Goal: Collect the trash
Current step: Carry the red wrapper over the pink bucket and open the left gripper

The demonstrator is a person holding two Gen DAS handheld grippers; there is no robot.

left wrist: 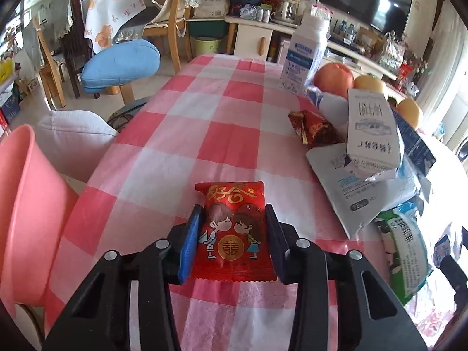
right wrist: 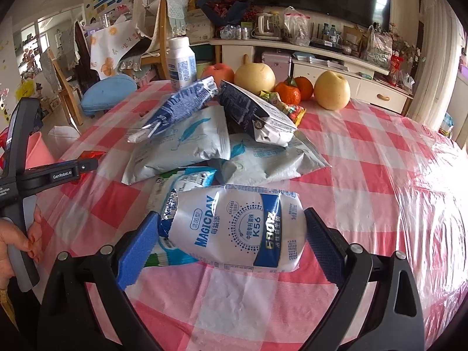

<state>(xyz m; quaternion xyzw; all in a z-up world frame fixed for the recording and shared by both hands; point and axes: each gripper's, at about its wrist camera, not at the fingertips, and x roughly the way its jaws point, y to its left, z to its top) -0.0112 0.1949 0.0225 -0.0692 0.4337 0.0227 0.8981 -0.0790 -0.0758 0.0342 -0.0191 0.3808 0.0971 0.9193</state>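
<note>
My left gripper has its pads against both sides of a red snack packet with a cartoon couple, which rests on the pink checked tablecloth. My right gripper is open around a crumpled white and blue MAGICDAY bottle wrapper lying on the table; its pads stand at the wrapper's two ends. A pink bin stands left of the table beside my left gripper. More trash lies in a pile: flattened white pouches, milk cartons and a red foil wrapper.
Apples, pears and oranges and a white bottle stand at the far table edge. The left gripper's handle and the person's hand show at the left of the right wrist view. Chairs stand beyond the table.
</note>
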